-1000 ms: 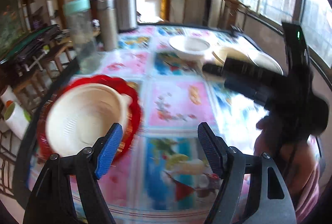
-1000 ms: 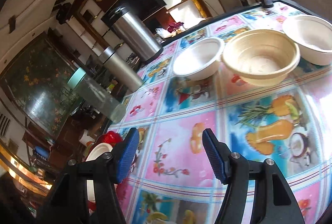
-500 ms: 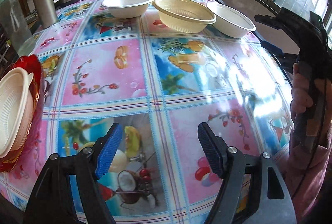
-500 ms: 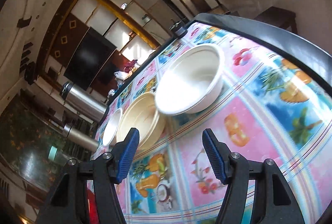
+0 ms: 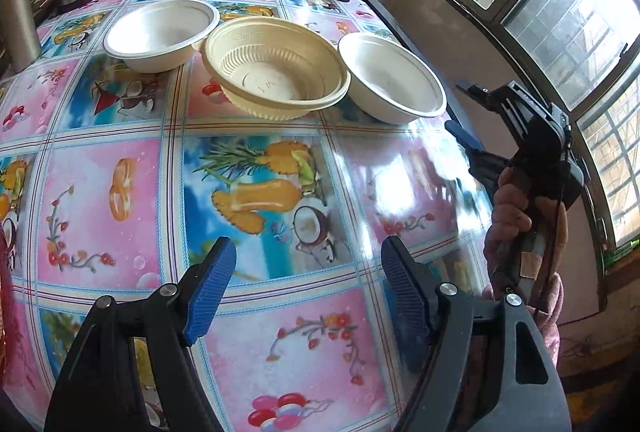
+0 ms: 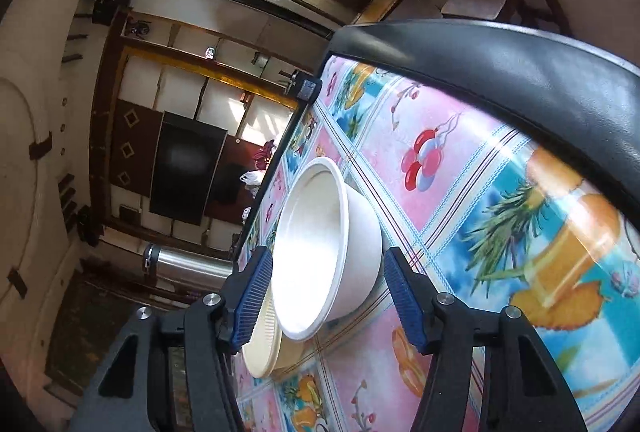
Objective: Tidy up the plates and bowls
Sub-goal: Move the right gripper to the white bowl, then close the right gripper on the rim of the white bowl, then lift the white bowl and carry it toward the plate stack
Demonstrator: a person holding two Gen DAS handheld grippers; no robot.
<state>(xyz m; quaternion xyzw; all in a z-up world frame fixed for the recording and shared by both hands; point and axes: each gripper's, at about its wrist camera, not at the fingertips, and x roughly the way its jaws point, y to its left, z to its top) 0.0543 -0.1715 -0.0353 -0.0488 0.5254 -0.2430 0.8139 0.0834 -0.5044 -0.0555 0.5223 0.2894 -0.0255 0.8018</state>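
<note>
One white bowl, between right gripper fingers

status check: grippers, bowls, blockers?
Left gripper open, empty. Right gripper open, jaws straddling the white bowl, no contact visible. Cream bowl crowds it.

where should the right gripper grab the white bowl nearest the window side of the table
Best on the rim of the white bowl, at the side facing the right gripper. The wall flares wide, too broad to span, but its thin rolled lip suits a pinch: one finger inside, one outside. The right gripper is open and lined up there. The beige ribbed bowl crowds the other side, so come from the table edge.
</note>
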